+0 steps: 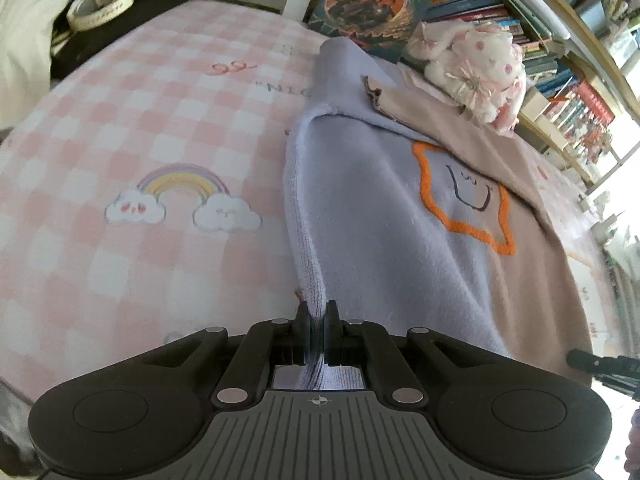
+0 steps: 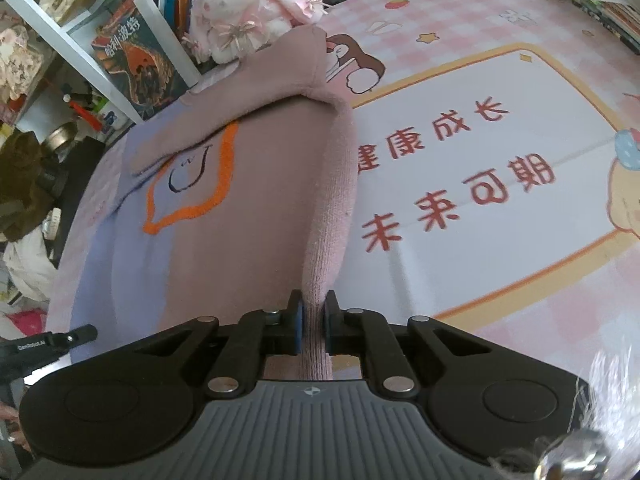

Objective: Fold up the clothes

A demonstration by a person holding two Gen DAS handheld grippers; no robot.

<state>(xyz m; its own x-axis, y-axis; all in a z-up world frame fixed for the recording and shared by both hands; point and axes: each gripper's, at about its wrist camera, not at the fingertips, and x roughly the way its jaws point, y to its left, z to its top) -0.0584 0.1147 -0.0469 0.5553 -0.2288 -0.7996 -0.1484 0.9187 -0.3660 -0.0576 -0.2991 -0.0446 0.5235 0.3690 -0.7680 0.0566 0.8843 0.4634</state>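
Pinching the ribbed hem, the left claw (image 1: 318, 320) is clamped on the lilac half of one sweater (image 1: 372, 216), while the right claw (image 2: 313, 312) is closed tight on its pink half. Both claws sit low at the sweater's near edge, pointing far along it. It lies spread on the checked blanket (image 1: 132, 128), an orange star (image 2: 192, 184) on its chest. One plush toy (image 2: 248, 12) sits at the far end beside the books (image 1: 480, 4).

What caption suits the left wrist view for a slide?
Left gripper shut on the lavender edge of a sweater lying on a pink checked blanket.
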